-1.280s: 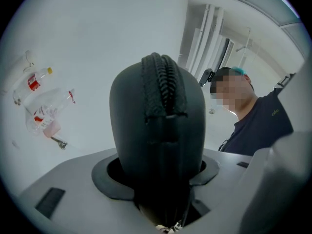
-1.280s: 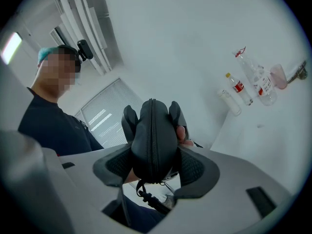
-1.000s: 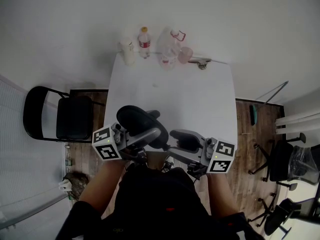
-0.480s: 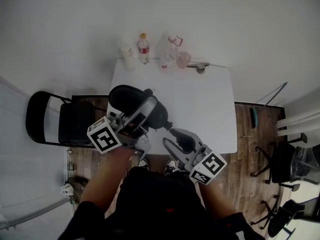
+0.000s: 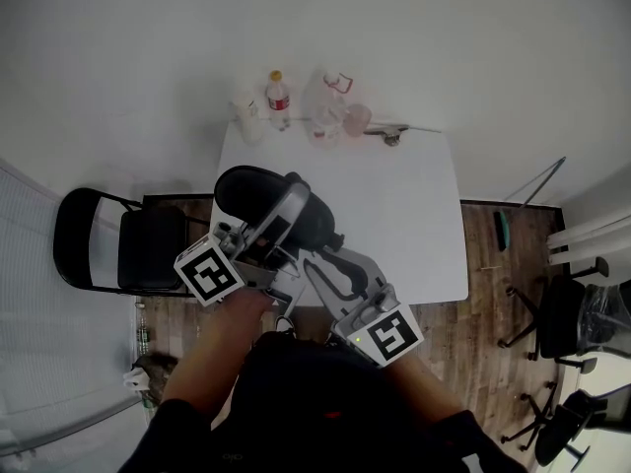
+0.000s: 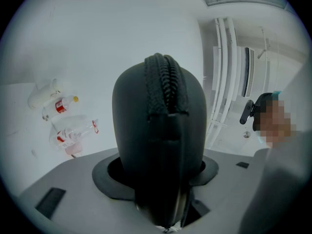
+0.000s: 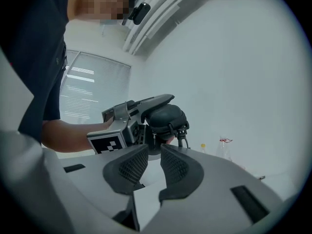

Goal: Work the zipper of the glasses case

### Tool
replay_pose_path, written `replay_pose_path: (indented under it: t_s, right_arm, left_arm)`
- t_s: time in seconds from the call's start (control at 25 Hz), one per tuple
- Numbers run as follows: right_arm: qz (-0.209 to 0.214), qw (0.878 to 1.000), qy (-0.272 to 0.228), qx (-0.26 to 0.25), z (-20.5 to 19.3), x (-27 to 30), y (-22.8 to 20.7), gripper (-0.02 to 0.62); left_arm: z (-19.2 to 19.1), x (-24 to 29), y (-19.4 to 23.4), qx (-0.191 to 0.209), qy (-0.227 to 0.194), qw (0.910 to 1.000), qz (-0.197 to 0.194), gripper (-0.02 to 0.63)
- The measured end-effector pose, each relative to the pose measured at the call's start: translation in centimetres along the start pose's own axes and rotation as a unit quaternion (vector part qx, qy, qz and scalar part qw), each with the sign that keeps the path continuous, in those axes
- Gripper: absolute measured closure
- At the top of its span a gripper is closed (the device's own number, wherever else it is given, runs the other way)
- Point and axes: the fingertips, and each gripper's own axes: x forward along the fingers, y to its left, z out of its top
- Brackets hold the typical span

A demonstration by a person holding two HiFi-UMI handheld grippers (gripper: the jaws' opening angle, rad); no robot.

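The black glasses case (image 5: 258, 197) is held up off the table, with my left gripper (image 5: 286, 227) shut on its lower end. In the left gripper view the case (image 6: 158, 130) stands upright between the jaws, its zipper track (image 6: 165, 84) running over the top toward the camera. My right gripper (image 5: 321, 267) sits just right of and below the case and points at it. In the right gripper view the right gripper (image 7: 155, 154) has its jaws closing to a narrow gap with nothing between them. The case (image 7: 165, 117) and its dangling zipper pull (image 7: 184, 138) hang just beyond the fingertips.
A white table (image 5: 404, 215) lies below. At its far edge stand a bottle (image 5: 278, 99), a white container (image 5: 245, 116) and a clear plastic jug (image 5: 330, 111). A black folding chair (image 5: 118, 244) is on the left, and office chairs (image 5: 562, 313) are on the right.
The left gripper has carried the case up and forward over the table. The right gripper has swung in toward the case, and its jaws have narrowed.
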Motion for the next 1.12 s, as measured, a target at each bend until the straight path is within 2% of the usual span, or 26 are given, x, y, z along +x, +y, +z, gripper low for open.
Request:
replay_pose_path:
  t_s: [0.36,0.6,0.88,1.12]
  right_arm:
    - [-0.014,1.000,-0.012,-0.005,0.4,0.2,0.3,0.572]
    - [-0.027,1.000,-0.008,-0.007,0.5,-0.4,-0.8,0.578]
    - [-0.057,0.998,0.005,-0.003,0.4,-1.1,-2.5,0.579]
    - [-0.060,0.997,0.010,-0.036,0.8,-1.7,-3.2,0.578]
  left_arm:
    - [-0.6,-0.4,-0.2,0.005,0.011,0.9999,-0.002,0.333]
    - [-0.5,0.1,0.4,-0.011,-0.004,0.9999,0.006,0.339]
    - [-0.3,-0.3,0.5,0.007,-0.001,1.0000,0.005,0.342]
    - [-1.1,-0.4,-0.9,0.056,0.030,0.9979,-0.016,0.344]
